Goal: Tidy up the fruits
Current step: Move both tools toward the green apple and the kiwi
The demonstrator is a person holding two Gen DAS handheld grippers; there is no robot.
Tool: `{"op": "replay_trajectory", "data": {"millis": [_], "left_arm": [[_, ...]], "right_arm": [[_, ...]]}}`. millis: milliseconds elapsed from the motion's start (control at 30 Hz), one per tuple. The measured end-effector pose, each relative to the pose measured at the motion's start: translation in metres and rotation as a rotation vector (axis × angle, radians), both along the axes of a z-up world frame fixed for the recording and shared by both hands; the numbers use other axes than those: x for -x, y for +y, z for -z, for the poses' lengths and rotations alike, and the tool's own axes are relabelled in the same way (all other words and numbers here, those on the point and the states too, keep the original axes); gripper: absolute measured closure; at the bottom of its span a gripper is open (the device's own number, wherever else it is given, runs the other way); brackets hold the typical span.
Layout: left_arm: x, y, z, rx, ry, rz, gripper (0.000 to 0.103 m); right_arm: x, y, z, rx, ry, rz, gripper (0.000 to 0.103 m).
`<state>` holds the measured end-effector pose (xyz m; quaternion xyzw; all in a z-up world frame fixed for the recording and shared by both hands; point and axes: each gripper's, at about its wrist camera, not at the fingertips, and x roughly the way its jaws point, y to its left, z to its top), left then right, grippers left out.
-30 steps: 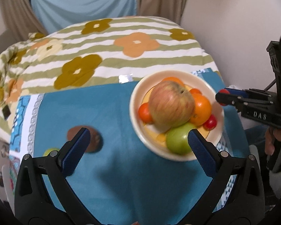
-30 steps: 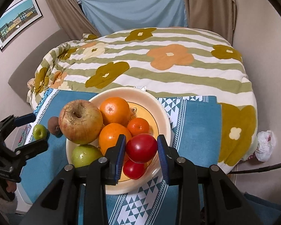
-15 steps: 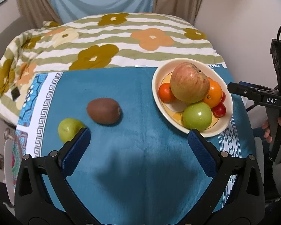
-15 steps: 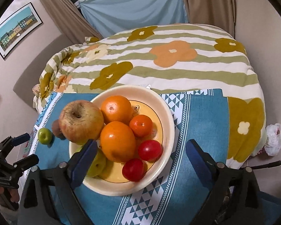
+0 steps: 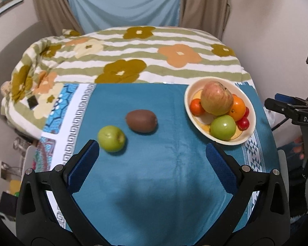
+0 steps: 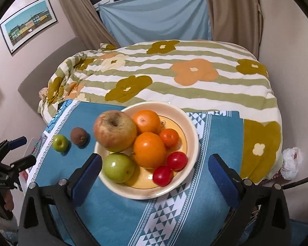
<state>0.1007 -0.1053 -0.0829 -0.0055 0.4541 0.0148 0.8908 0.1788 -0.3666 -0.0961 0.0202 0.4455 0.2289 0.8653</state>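
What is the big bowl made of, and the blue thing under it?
The bowl looks like glazed ceramic, though it might be hard plastic: cream, smooth, shiny highlight along its rim. The blue cloth looks like soft woven fabric, maybe a towel: matte, slightly fuzzy, with a woven white pattern.

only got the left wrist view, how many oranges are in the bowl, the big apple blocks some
observer: Three in the bowl. One large orange sits behind the big apple, hidden from you. The front large orange and the small orange are the ones you can see.
operator: is the right hand-held gripper holding anything
observer: No. The right hand-held gripper has just been opening its jaws. They stand wide now, and the pads touch no fruit. Both red tomatoes lie free in the bowl.
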Motion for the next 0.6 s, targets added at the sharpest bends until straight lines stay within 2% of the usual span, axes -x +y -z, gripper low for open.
{"op": "replay_trajectory", "data": {"millis": [133, 367, 600], "left_arm": [[0.014, 0.019, -0.008, 0.0, -0.014, -0.043, 0.0], [0.028, 0.05, -0.005, 0.017, -0.007, -0.098, 0.0], [0.02, 0.08, 0.003, 0.045, 0.024, -0.079, 0.0]], "right_arm": [[0.003, 0.018, -0.012, 0.036, 0.009, -0.05, 0.0], [0.003, 0.057, -0.022, 0.022, 0.017, -0.153, 0.0], [-0.003, 0.117, -0.024, 0.106, -0.011, -0.214, 0.0]]}}
